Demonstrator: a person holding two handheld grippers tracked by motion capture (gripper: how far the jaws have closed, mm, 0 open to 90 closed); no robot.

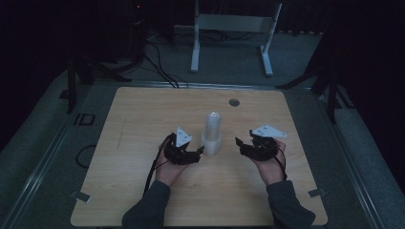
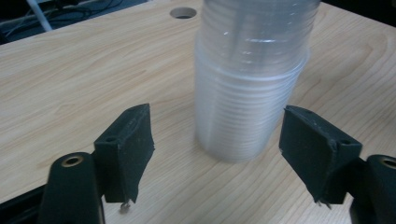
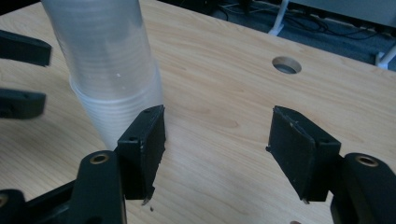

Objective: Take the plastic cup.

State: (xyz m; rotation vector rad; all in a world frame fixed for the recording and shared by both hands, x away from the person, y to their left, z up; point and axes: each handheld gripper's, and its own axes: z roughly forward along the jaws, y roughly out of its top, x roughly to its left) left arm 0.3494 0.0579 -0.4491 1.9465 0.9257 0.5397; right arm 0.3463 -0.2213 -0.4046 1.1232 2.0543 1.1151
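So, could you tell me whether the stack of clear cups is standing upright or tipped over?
Upright: the stack of clear cups rises straight from the table, wide end down.

Stack of clear, ribbed plastic cups (image 1: pixel 211 133), nested upside down, standing upright on the table.

Translucent, near-colourless plastic with fine horizontal ridges; the wider band of rims forms the base, and the narrower upper part ends in a rounded top. In the high view it stands at the centre of the frame. In the left gripper view the stack (image 2: pixel 250 88) fills the upper centre, its top cut off by the frame edge. In the right gripper view the stack (image 3: pixel 109 70) stands at upper left.
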